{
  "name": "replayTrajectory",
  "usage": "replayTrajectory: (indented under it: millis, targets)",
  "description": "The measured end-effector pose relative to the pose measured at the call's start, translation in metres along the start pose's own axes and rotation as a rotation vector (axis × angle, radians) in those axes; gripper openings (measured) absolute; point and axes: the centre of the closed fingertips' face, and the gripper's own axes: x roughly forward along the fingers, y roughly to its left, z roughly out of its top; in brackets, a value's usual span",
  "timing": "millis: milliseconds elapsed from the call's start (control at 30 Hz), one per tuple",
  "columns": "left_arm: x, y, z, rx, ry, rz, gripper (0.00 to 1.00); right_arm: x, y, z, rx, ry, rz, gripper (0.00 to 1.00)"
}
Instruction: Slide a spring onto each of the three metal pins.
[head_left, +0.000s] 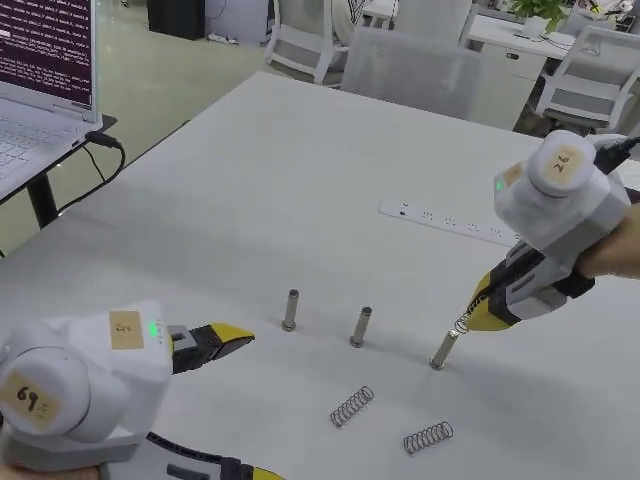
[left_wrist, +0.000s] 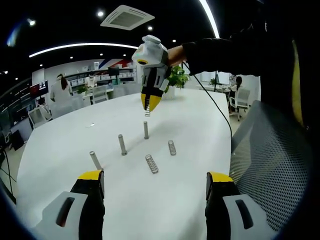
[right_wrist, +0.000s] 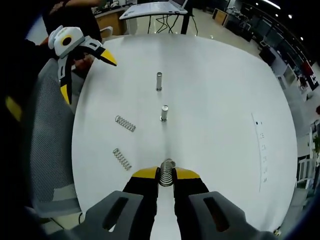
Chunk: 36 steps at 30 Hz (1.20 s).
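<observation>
Bringing the first spring to its pin is, as I judge it, the step in hand. My right tongs (head_left: 478, 315) are pinching the held spring (head_left: 462, 324) by its upper coils. Its free end hangs just over the top of the right-hand pin (head_left: 443, 350), which leans a little on the desk (head_left: 250, 180). In the left gripper view the coil's lower end sits just above the pin top. I cannot tell whether it touches, or whether the first turn has caught the tip.

The middle pin (head_left: 361, 327) and the left-hand pin (head_left: 290, 310) stand bare, well apart from my tongs. Two loose springs lie flat nearer to me, one (head_left: 351, 405) just in front of the middle pin and the other (head_left: 428, 437) in front of the right-hand pin. So none of the three pins looks finished, and the task seems to be near its start.

My left tongs (head_left: 255, 405) are spread wide and hold nothing, hovering low at my near left.

Next I need to line the coil's axis up with the leaning pin, then lower it straight down so the pin runs up inside. After that I can loosen the pinch. If the spring comes down crooked, it could snag on the rim or tip the pin over.
</observation>
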Motion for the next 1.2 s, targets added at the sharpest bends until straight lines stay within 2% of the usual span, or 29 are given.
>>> replayTrajectory:
  millis: [533,1200]
  targets:
    - [-0.002,0.002,0.0,-0.006,-0.006,0.012,0.8,0.012,-0.004,-0.003,0.006,0.034,0.029,0.09]
    - [-0.003,0.002,0.0,-0.009,-0.01,0.015,0.78,0.03,-0.006,-0.009,0.001,0.08,0.039,0.09]
